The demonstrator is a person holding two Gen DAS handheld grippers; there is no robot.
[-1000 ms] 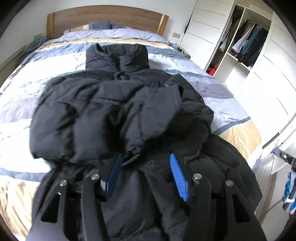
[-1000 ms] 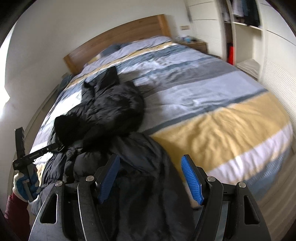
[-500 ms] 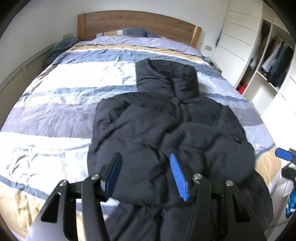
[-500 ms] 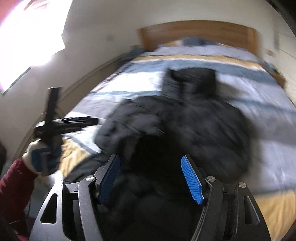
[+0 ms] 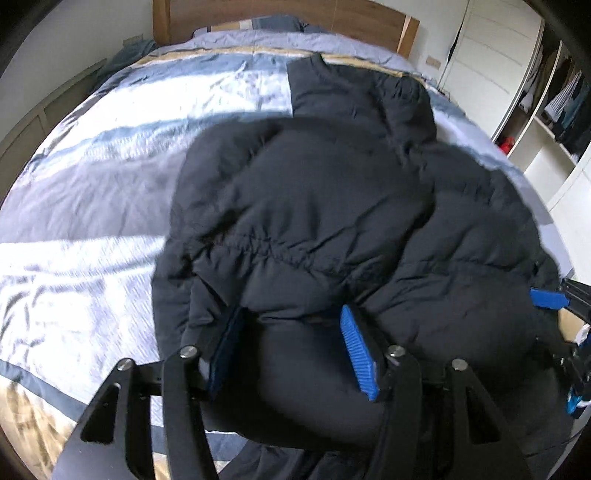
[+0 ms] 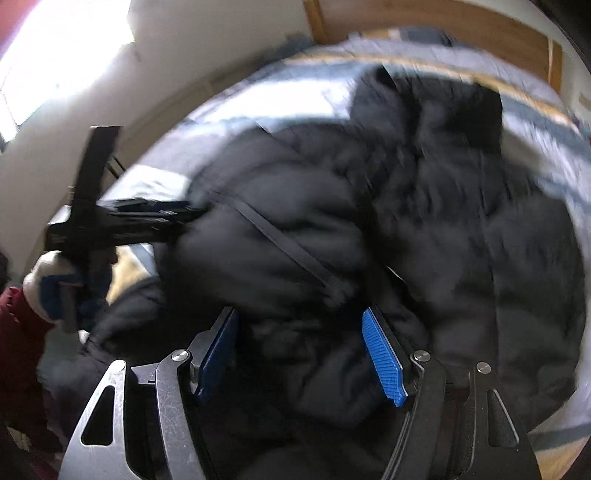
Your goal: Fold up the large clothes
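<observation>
A large black puffer jacket (image 5: 314, 206) lies on the striped bed, its hood toward the headboard and its sleeves folded over the body. My left gripper (image 5: 291, 350) is open, its blue pads low against the jacket's near hem with padded fabric between them. My right gripper (image 6: 299, 350) is open too, close over the jacket (image 6: 369, 221) at its right side; that view is blurred. The right gripper's blue pad also shows at the right edge of the left wrist view (image 5: 546, 298). The left gripper shows at the left of the right wrist view (image 6: 110, 221).
The bed (image 5: 110, 147) has a blue, white and tan striped cover and a wooden headboard (image 5: 351, 18). An open wardrobe (image 5: 554, 92) with hanging clothes stands to the right. A bright window (image 6: 55, 55) is on the left wall.
Both grippers have moved in closer and lower onto the jacket. The right gripper swung left from the bed's bare side to face the jacket. The jacket now fills both views.
</observation>
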